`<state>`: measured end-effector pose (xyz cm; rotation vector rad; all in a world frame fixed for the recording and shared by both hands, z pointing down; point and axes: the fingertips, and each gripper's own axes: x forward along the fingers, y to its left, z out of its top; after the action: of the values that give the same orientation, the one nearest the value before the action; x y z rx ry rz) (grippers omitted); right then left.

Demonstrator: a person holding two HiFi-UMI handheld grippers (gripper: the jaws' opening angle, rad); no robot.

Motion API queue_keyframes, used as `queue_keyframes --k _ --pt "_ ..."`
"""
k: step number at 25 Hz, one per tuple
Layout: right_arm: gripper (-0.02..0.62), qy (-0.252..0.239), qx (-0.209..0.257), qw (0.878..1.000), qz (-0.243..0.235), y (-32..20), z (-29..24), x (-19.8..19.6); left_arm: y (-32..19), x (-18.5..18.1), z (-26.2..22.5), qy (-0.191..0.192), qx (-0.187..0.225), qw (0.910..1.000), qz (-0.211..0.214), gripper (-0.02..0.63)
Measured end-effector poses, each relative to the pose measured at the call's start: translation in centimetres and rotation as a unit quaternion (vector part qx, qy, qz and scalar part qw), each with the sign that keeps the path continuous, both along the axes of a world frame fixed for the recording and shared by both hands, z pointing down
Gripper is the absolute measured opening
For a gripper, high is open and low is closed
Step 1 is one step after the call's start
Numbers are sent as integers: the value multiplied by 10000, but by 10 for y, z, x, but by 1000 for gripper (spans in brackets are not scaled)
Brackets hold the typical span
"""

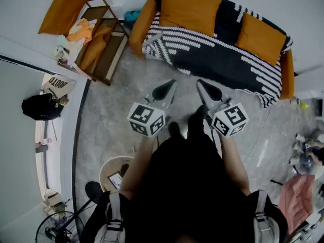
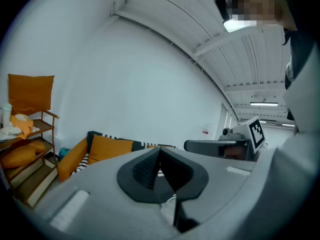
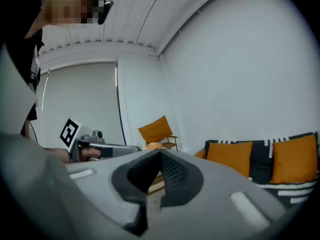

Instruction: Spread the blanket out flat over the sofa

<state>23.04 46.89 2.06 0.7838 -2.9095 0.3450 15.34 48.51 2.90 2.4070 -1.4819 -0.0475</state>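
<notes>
Left tool (image 1: 167, 89) clenched, jaws together, nothing between them. Right tool (image 1: 206, 90) same: jaws meet, empty. Both are held side by side in front of the person, roughly level, pointing at the sofa (image 1: 141, 25) and well apart from it. Blanket (image 1: 223, 59), black with white stripe pattern, lies over the sofa, covering seat and backrest nearly end to end; two orange cushions (image 1: 190, 11) sit on top against the back. Judgement: the spread looks essentially done. The left front corner (image 1: 154, 44) looks a bit bunched and hangs over the edge, and the right end drapes down near the arm, so at most some smoothing is left. Neither tool touches the fabric. Floor (image 1: 111, 118) is grey stone-look tile, walls are plain white. A wooden chair (image 1: 104, 42) with orange pads and clutter stands left of the sofa; a round stool (image 1: 112, 172) and a fan (image 1: 54, 230) are near the person.
</notes>
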Motion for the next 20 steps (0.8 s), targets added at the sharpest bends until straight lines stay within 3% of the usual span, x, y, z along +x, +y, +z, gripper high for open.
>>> queue_keyframes --k 4,20 --pt "0 215 23 9997 74 1 6 6 2 2 -2 3 6 10000 10 11" --pt "2 286 60 9995 107 6 6 14 6 14 1 -21 -66 9999 151 11"
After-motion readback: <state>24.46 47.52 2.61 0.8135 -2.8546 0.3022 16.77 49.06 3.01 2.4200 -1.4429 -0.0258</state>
